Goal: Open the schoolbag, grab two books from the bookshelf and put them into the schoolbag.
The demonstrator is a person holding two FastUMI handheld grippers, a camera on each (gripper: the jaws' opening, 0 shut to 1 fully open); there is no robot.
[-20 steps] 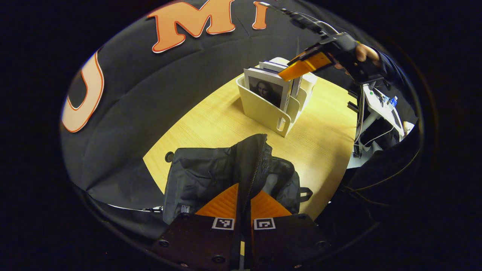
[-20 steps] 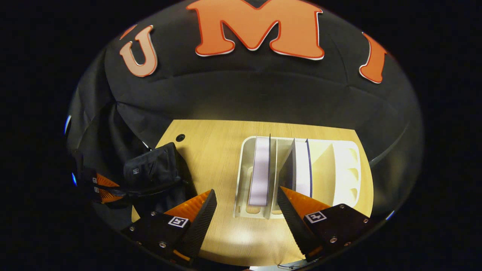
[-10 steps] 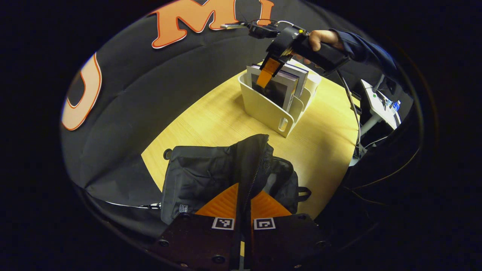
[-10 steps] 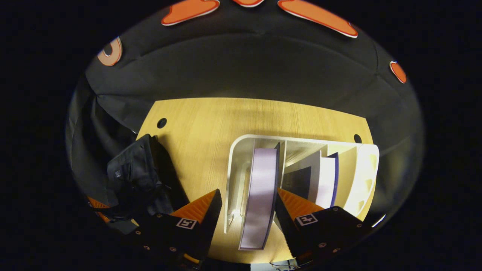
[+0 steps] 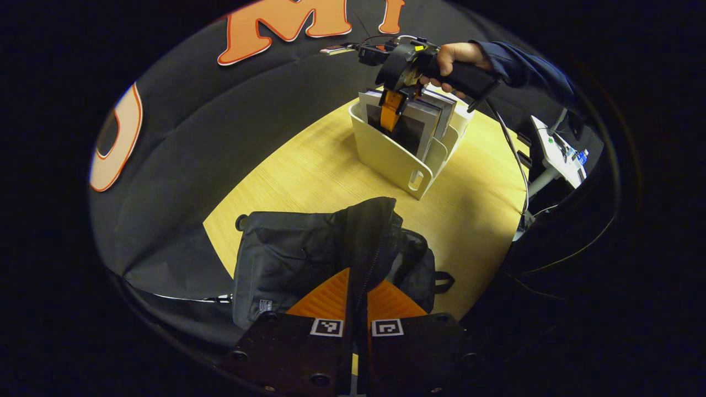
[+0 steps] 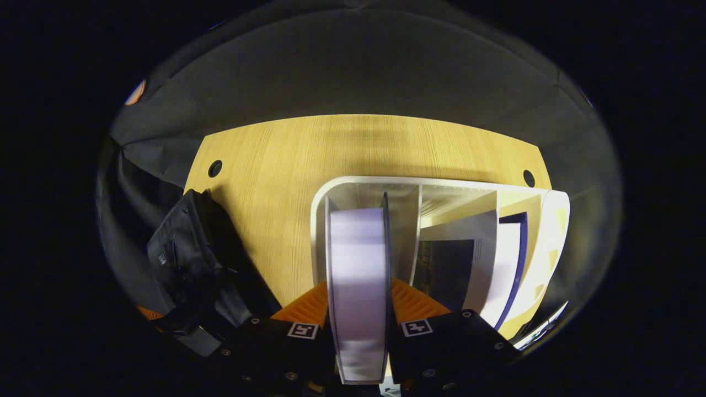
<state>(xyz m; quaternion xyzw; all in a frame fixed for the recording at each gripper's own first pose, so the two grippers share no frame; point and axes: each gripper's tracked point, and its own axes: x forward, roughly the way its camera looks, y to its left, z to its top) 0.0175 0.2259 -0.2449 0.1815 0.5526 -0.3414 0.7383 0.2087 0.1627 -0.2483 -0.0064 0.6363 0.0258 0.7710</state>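
Schoolbag [image 5: 309,259], black, slumped on the wooden table [image 5: 309,165] in the lower centre of the left gripper view, zip edge of its flap pinched between the pressed-together fingers of the left gripper [image 5: 357,292]. Same bag at the left edge of the right gripper view [image 6: 187,248]. White bookshelf [image 5: 386,154] standing upper centre, well apart from the bag, books upright in its slots. Right gripper [image 6: 359,300] lowered over the leftmost slot, fingers closed on both faces of a pale-edged book [image 6: 358,275]; seen from afar in the left gripper view [image 5: 392,107], held by a hand [image 5: 455,58]. Second book [image 6: 499,259] leaning in a slot to the right.
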